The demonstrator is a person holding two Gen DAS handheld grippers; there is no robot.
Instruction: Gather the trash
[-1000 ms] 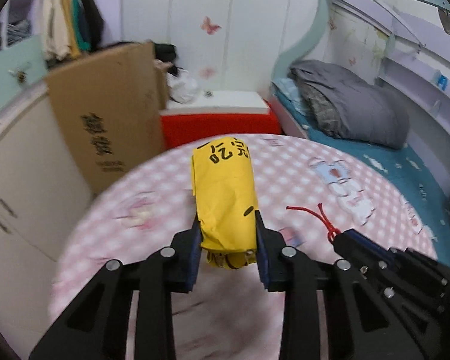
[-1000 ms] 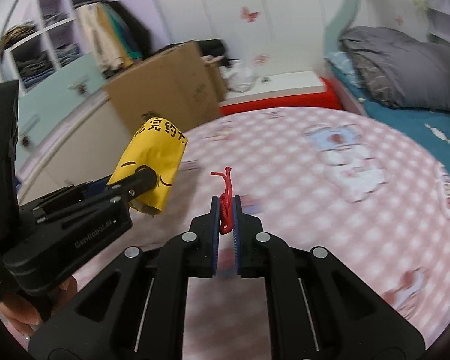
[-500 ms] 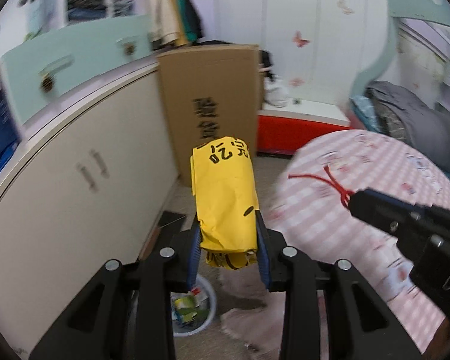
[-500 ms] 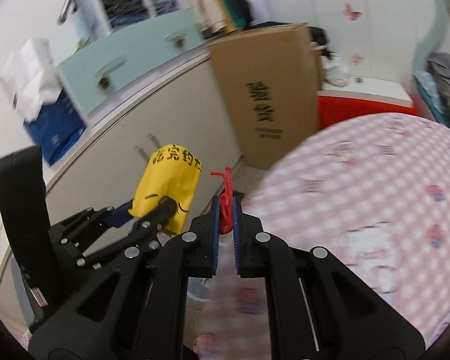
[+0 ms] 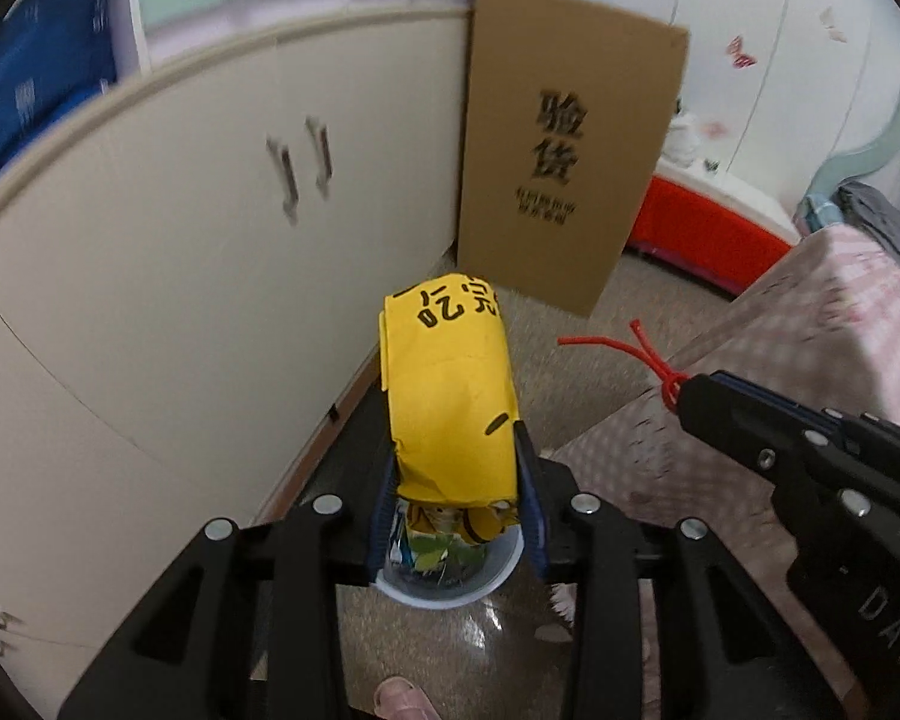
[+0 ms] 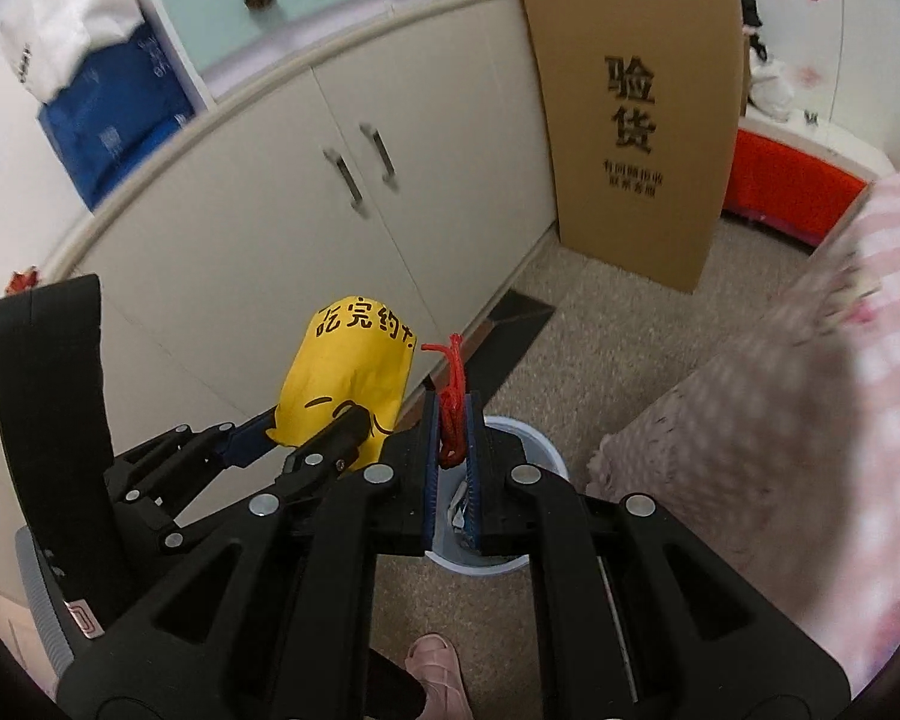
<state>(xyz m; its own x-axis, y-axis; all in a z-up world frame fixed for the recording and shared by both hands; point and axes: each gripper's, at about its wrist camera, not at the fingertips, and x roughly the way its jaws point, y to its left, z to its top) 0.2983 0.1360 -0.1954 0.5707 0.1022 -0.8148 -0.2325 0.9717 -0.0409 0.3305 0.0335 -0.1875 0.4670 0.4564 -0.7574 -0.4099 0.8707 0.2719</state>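
Cupboard doors (image 5: 222, 252) on my left, the white trash bin (image 5: 450, 585) on the floor at their foot. My left gripper (image 5: 459, 504) hangs straight over it with the yellow paper bag (image 5: 450, 396) between its jaws – they are opening, though the bag sits there yet, its lower end aimed into the bin. Just beside it to the right, my right gripper (image 6: 453, 462) is clenched on the red string (image 6: 453, 396), also over the bin's rim – both scraps brought here to drop. Checked bedspread (image 6: 810, 420) at far right.
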